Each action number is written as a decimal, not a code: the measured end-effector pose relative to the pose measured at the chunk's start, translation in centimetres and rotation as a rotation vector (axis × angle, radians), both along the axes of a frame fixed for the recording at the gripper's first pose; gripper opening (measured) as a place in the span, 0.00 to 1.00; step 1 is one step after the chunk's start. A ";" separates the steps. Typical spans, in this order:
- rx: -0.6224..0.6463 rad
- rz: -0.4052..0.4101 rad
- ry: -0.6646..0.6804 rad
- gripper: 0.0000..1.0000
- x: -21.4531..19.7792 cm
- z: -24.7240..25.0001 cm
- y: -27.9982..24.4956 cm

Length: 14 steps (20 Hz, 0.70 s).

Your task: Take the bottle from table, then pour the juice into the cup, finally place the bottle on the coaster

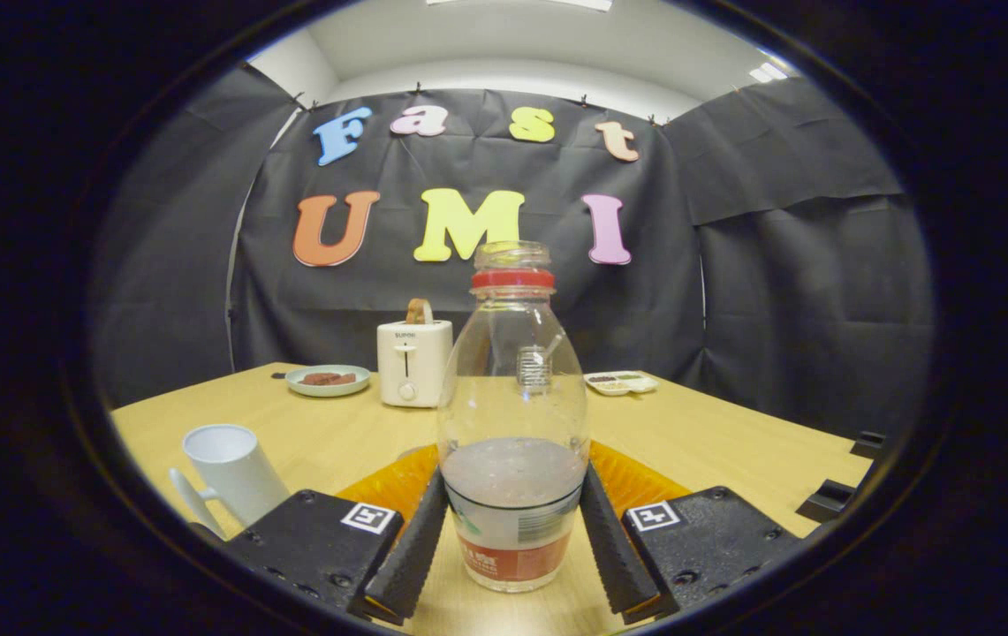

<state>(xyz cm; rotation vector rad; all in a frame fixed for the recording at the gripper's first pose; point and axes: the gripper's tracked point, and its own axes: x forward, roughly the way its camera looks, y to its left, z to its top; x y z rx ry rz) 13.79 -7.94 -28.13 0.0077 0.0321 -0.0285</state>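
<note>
A clear plastic bottle (512, 415) stands upright between my fingers, its neck open with a red ring around it. Greyish juice fills its lower part, down to a red label. My gripper (514, 479) is shut on the bottle, with one finger pressing on each side at the level of the juice. The bottle's base is low over the wooden table (733, 442); whether it touches the table I cannot tell. An orange ribbed coaster (636, 481) lies just beyond the bottle, partly hidden by it. A white mug (230, 473) stands to the left of my left finger (415, 534).
At the back of the table stands a white toaster (413, 362) with a slice in its slot. A pale green plate (328, 381) lies to its left and a small white tray (620, 382) to its right. Black clamps (830, 501) sit on the table's right edge.
</note>
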 end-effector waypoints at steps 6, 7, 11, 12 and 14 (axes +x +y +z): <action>-0.169 0.035 -0.047 0.78 -1.2 2.4 0.3; -0.229 0.026 -0.061 0.78 -1.5 2.8 0.1; -0.406 0.016 -0.076 0.78 -1.9 3.6 0.6; -0.436 0.012 -0.067 0.78 -1.9 3.7 0.4; -0.475 -0.001 -0.034 0.78 -1.6 3.7 0.0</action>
